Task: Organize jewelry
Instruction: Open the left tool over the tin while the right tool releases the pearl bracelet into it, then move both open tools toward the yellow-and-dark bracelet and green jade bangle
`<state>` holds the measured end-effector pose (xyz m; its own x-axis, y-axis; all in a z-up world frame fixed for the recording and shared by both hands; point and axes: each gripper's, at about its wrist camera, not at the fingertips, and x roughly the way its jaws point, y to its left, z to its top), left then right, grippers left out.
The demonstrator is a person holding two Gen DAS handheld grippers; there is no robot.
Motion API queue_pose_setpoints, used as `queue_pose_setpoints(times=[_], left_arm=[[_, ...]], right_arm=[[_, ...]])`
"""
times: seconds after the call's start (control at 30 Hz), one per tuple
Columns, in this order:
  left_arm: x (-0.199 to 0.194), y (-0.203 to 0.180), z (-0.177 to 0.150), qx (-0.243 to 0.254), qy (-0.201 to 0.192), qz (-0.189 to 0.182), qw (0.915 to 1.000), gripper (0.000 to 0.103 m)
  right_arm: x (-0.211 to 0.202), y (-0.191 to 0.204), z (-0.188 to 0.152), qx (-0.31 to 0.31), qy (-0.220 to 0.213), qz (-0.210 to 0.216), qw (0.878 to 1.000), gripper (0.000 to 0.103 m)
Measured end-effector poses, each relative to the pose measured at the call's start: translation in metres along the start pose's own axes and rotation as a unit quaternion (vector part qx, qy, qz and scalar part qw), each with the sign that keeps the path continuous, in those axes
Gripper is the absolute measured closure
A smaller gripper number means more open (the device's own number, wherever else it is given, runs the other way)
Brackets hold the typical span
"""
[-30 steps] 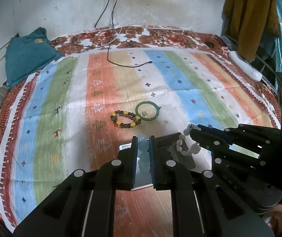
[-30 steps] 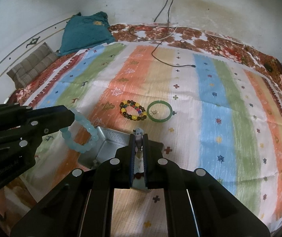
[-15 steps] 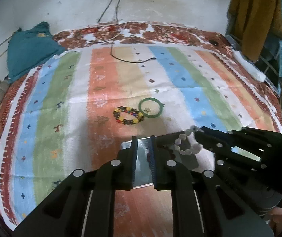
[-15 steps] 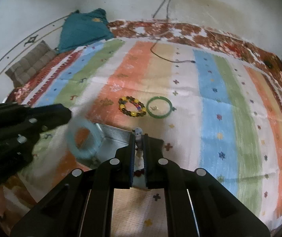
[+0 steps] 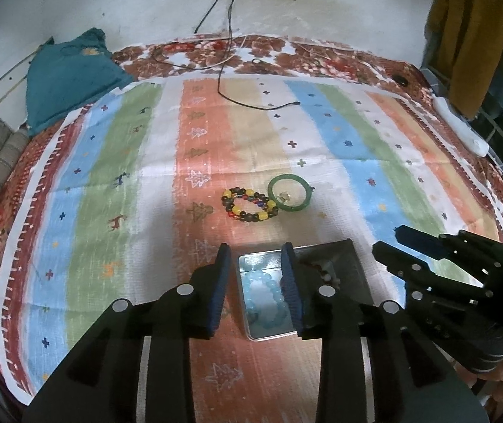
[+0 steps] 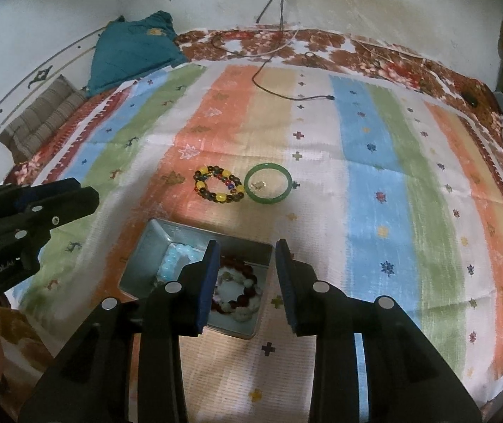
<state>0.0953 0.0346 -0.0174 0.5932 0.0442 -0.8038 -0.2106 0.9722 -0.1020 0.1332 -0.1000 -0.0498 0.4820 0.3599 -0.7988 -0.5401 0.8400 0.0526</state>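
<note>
1. The left gripper (image 5: 255,287) hangs over the near left part of the metal tin (image 6: 138,266); its jaws have just been opening and stand apart with nothing between the pads
2. Below it the pale blue bead bracelet (image 5: 264,290) lies loose in the tin, so that piece looks delivered
3. The right gripper (image 6: 246,283) hangs over the right half of the same tin; its jaws have also just been opening, are apart and hold nothing
4. Under it a white bead bracelet (image 6: 232,290) and a dark red bead bracelet (image 6: 248,289) lie together on the tin floor, overlapping; I cannot tell which is on top
5. The tin sits on the striped bed cover (image 6: 375,162), near the person, not on any tabletop
6. Two pieces are still out on the cover, just beyond the tin: a multicoloured bead bracelet (image 6: 219,188) on the left and a green bangle (image 6: 268,188) touching it on the right, with a small pale item inside the bangle that is too small to name
7. The step in hand reads as the release of a pair of bracelets into the tin; roughly half the jewelry appears sorted
8. Next, each gripper would need to lift clear of the tin walls and reach farther out, the left for the multicoloured beads, the right for the bangle
9. The bangle is rigid and flat, so the jaws must catch its rim without shoving the neighbour
</note>
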Motion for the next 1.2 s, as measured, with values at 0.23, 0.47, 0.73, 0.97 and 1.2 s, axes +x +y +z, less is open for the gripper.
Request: queue_pose_setpoints(times=[0.23, 0.47, 0.73, 0.97, 1.2], left_arm=[[0.007, 0.017, 0.005, -0.036, 0.003, 0.014, 0.9992, 0.072], [0.012, 0.013, 0.005, -0.025, 0.012, 0.01, 0.9996, 0.058], [0.028, 0.011, 0.013, -0.019, 0.024, 0.025, 0.9992, 0.048], [0.036, 0.014, 0.018, -0.018, 0.032, 0.04, 0.9985, 0.036], [0.045, 0.017, 0.024, -0.016, 0.042, 0.048, 0.9978, 0.027]], right_arm=[[0.001, -0.008, 0.004, 0.01, -0.003, 0.001, 1.0, 0.061], [0.0, -0.014, 0.008, 0.019, -0.006, 0.009, 1.0, 0.052], [0.003, -0.02, 0.013, 0.023, -0.001, 0.004, 1.0, 0.041], [0.014, -0.027, 0.018, 0.034, 0.009, -0.003, 0.999, 0.034], [0.022, -0.028, 0.025, 0.033, 0.014, -0.009, 0.999, 0.03]])
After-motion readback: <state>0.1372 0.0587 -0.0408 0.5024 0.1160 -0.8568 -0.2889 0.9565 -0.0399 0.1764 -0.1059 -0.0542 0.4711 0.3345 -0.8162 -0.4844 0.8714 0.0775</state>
